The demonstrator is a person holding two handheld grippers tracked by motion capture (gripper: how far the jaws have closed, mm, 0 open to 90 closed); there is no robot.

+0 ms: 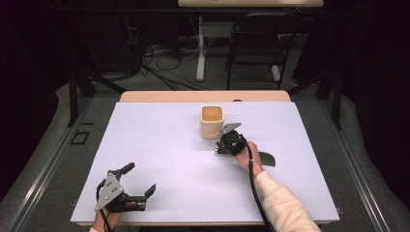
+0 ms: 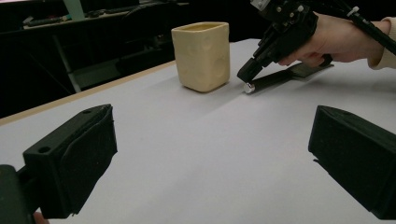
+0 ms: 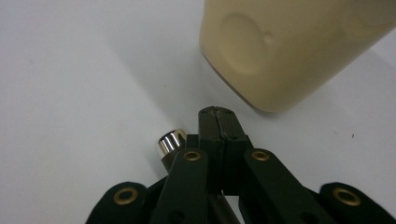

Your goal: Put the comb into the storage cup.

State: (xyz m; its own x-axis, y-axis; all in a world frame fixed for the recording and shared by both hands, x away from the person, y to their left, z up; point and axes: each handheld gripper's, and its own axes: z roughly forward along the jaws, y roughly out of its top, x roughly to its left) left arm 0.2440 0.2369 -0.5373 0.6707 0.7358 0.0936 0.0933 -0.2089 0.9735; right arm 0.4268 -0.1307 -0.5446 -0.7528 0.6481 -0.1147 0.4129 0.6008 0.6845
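Observation:
A cream square cup (image 1: 212, 123) (image 2: 201, 56) (image 3: 289, 51) stands upright toward the far middle of the white table (image 1: 159, 145). Just right of it lies a black utensil (image 1: 266, 158) (image 2: 273, 79) with a metal-capped handle end (image 3: 170, 141) pointing toward the cup. My right gripper (image 1: 218, 149) (image 2: 246, 73) (image 3: 217, 119) points down at that handle end. Its jaws are pressed together with nothing between the tips, and the handle runs just beside and under them. My left gripper (image 1: 141, 178) (image 2: 212, 154) rests near the table's front left corner, open and empty.
A wooden strip (image 1: 203, 96) edges the table's far side. Beyond it on the floor stand a black chair (image 1: 256, 43), a white desk leg (image 1: 200, 48) and loose cables. Dark drapes close off both sides.

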